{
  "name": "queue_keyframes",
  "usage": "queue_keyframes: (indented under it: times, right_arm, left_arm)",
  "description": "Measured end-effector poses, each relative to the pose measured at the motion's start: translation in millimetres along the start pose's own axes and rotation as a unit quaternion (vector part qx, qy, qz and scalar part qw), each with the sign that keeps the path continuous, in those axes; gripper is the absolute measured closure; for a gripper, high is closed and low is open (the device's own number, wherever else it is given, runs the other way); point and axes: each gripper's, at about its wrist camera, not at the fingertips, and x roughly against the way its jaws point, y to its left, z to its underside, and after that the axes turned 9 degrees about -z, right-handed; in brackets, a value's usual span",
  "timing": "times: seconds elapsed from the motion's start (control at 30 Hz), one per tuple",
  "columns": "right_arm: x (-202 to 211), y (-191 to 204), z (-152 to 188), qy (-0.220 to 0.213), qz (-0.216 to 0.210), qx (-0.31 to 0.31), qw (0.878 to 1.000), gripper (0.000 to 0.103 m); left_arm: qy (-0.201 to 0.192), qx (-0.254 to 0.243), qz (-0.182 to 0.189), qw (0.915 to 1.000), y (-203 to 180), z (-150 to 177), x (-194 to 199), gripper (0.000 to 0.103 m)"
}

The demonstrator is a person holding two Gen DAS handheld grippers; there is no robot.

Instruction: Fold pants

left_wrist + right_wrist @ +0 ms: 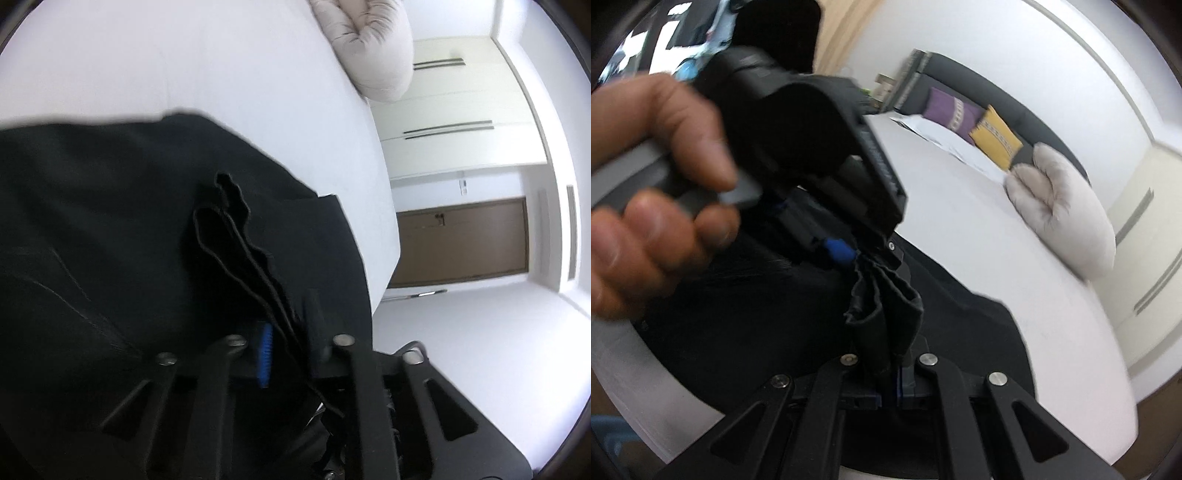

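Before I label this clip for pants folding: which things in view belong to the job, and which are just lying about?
Job:
- black pants
- left gripper, shut on the bunched fabric
- right gripper, shut on the same fabric
- white bed under the pants

Lying about:
- beige cushion
- purple pillow
- yellow pillow

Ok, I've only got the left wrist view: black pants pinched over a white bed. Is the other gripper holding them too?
Observer: Yes, the right gripper is shut on a bunched edge of the pants.
Operator: How near are the two grippers?
Observer: Close; the left gripper clamps the same bunch just ahead.
Operator: Anything else on the bed?
Observer: A purple pillow and a yellow pillow lean on the dark headboard.
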Motion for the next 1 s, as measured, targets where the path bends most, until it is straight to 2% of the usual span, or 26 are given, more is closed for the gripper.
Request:
queue_keyframes:
  times: [0.2,0.47,0.6,0.67,0.7,0.73,0.77,0.8,0.87,0.9,0.93,1.0]
  right_arm:
    - [-4,18,-11,-0.003,-0.016,0.026,1.000,0.099]
    - [-35,29,5,0.044,-0.048,0.057,0.996,0.098]
    - [-35,31,9,0.047,-0.057,0.051,0.996,0.094]
    - [-31,27,10,0.050,-0.062,0.046,0.996,0.087]
    - [-27,21,10,0.052,-0.065,0.041,0.996,0.077]
    - [-20,14,10,0.051,-0.071,0.032,0.996,0.061]
    - [-12,7,11,0.049,-0.082,0.019,0.995,0.054]
    - [-1,-8,14,0.044,-0.113,-0.010,0.993,0.045]
    - [13,-35,20,0.041,-0.175,-0.074,0.981,0.046]
    - [17,-61,26,0.044,-0.217,-0.131,0.966,0.048]
    - [17,-80,32,0.045,-0.245,-0.172,0.953,0.060]
    - [10,-127,46,0.043,-0.298,-0.260,0.917,0.070]
  left_arm:
    - [-0.013,-0.020,-0.030,0.9993,5,-6,24,0.096]
    - [-0.006,-0.002,-0.078,0.9969,45,12,8,0.095]
    - [-0.018,0.005,-0.074,0.9971,58,23,14,0.093]
    - [-0.020,0.009,-0.084,0.9962,63,26,19,0.093]
    - [-0.024,0.008,-0.100,0.9946,61,28,26,0.093]
    - [-0.031,0.003,-0.117,0.9927,53,24,26,0.093]
    - [-0.040,-0.002,-0.135,0.9900,49,31,38,0.093]
    - [-0.050,-0.005,-0.154,0.9868,45,32,43,0.093]
    - [-0.075,-0.018,-0.174,0.9817,35,34,56,0.093]
    - [-0.090,-0.040,-0.181,0.9786,20,35,61,0.093]
    - [-0.096,-0.063,-0.184,0.9762,-2,33,58,0.093]
    - [-0.100,-0.120,-0.180,0.9712,-32,39,50,0.093]
